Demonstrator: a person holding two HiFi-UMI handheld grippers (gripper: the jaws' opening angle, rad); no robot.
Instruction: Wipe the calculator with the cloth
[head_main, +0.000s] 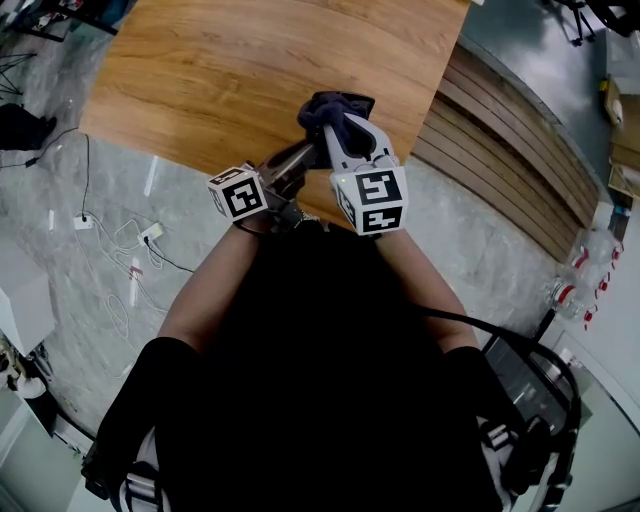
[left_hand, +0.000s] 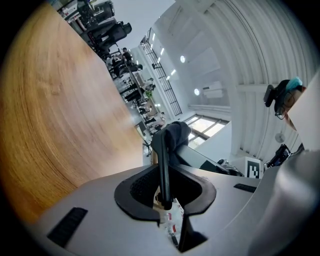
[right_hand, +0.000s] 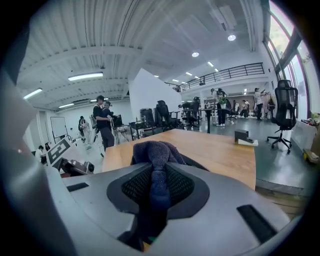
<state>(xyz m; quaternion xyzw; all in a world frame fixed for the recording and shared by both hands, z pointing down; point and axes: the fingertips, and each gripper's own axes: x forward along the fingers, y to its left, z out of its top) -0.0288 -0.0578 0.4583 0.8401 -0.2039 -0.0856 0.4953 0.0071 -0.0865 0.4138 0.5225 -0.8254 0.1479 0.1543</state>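
Wooden table (head_main: 250, 80) lies below you. Your left gripper (left_hand: 165, 192) pinches the calculator (left_hand: 163, 160) edge-on. Your right gripper (right_hand: 157, 187) clamps the cloth (right_hand: 152, 150), bunched at the calculator's far end.

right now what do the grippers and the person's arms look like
Both grippers have pale grey moulded shells: left gripper, right gripper. Their jaws are lined with dark ribbed pads. Each carries a white cube printed with black square markers. The person wears a black top with short sleeves; a black cable loops by the right side.
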